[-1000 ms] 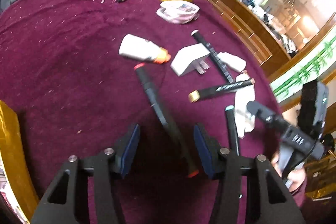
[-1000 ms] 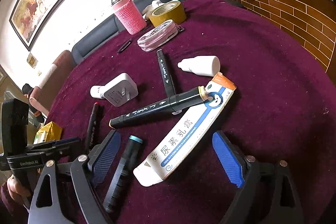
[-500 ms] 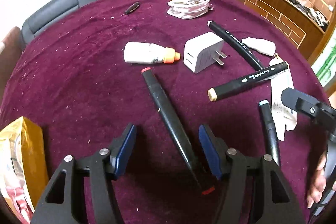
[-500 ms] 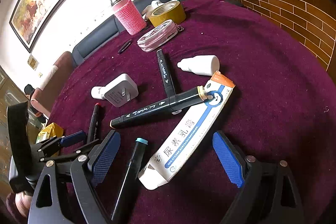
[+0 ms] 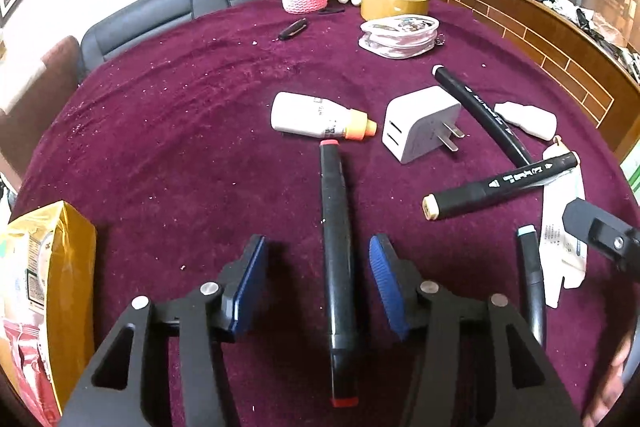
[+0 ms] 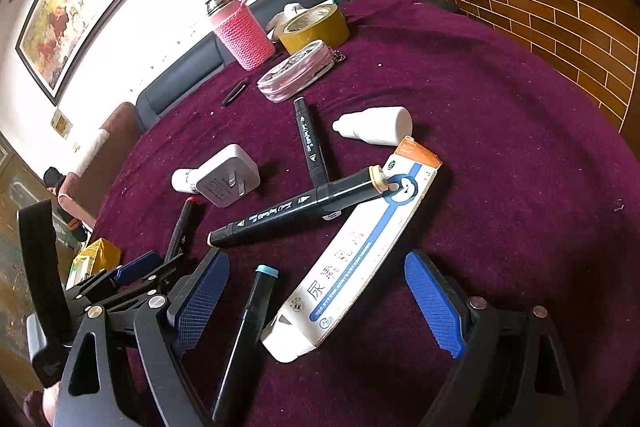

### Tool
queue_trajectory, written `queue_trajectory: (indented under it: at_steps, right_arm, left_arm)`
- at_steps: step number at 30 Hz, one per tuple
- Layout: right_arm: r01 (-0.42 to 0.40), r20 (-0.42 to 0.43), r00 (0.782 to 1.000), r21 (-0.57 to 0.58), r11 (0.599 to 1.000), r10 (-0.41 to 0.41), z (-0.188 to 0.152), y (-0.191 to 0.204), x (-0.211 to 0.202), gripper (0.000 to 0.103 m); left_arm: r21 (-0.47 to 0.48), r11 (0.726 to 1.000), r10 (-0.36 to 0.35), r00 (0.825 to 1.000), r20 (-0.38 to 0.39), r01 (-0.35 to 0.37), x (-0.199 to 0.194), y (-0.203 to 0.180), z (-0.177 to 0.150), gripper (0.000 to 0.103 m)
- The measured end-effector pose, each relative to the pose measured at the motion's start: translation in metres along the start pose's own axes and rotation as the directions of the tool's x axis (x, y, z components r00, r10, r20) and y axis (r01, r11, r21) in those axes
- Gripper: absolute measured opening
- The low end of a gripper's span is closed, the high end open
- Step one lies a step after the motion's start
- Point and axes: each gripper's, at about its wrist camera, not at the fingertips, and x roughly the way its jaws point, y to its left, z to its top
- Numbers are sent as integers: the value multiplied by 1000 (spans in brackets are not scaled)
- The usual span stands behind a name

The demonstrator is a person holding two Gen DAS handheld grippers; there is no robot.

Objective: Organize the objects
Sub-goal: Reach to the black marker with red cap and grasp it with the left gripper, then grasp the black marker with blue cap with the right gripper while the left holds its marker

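Starting at the far left of the left wrist view, a yellow packet point(image 5: 52, 267) lies at the edge of a round table covered in maroon cloth point(image 5: 160, 131). Next, the left gripper point(image 5: 318, 281) is spread wide, its blue pads either side of a red-tipped black marker point(image 5: 336, 247) that lies on the cloth pointing away, touching neither pad. Just beyond its far tip lie a white bottle with an orange cap point(image 5: 320, 117) and a white plug adapter point(image 5: 420, 123). Further right, a tan-tipped marker point(image 5: 500, 185) rests across a long white box point(image 6: 352, 255).

At the right, the right gripper point(image 6: 316, 303) is also released, straddling the near end of the box and a blue-tipped marker point(image 6: 248, 327) beside it.

Likely risks: closing the left pads could roll the round marker away, and closing the right could trap marker and box together, tipping the tan-tipped marker off.
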Motion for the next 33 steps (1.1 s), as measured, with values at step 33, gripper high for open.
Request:
queue_trajectory:
  at_steps: [33]
  right_arm:
    - [61,31,998,-54,997,-60,-29,31,-70,101]
  left_arm:
    - [-197,940,-215,932,291,279,-169,98,-113,14]
